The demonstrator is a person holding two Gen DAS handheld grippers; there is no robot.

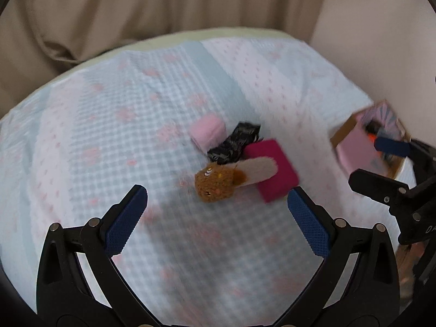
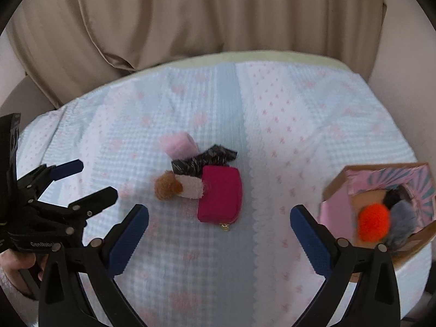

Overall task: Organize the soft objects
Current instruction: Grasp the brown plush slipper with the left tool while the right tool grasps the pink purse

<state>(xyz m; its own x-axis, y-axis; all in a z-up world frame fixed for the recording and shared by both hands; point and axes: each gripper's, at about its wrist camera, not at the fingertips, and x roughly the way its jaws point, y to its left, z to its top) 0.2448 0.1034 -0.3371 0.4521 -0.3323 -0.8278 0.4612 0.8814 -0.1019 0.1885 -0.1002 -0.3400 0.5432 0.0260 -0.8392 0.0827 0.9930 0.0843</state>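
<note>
The sorting looks partly done. A pink-and-teal cardboard box (image 2: 381,207) sits open at the right edge of the bed, on the pale blue-and-pink checked bedspread (image 2: 190,272), and it already holds a fluffy orange pompom (image 2: 372,221) beside a grey fluffy piece (image 2: 403,215) and something dark behind them.

Four soft things are left in a touching cluster near the middle of the bedspread, well apart from the box: a magenta zipped fabric pouch (image 2: 220,196), a brown knitted toy with a cream plush tail (image 1: 215,182) lying partly over the pouch, a pale pink rolled cloth (image 2: 178,141), and a black patterned fabric piece (image 2: 207,158) wedged between the roll and the pouch.

The left hand-held gripper (image 1: 217,204) hovers just short of the brown toy, released and empty. The right hand-held gripper (image 2: 219,220) is likewise spread wide, grasping nothing, near the pouch. By my judgement all four remaining items are yet to go into the box.
</note>
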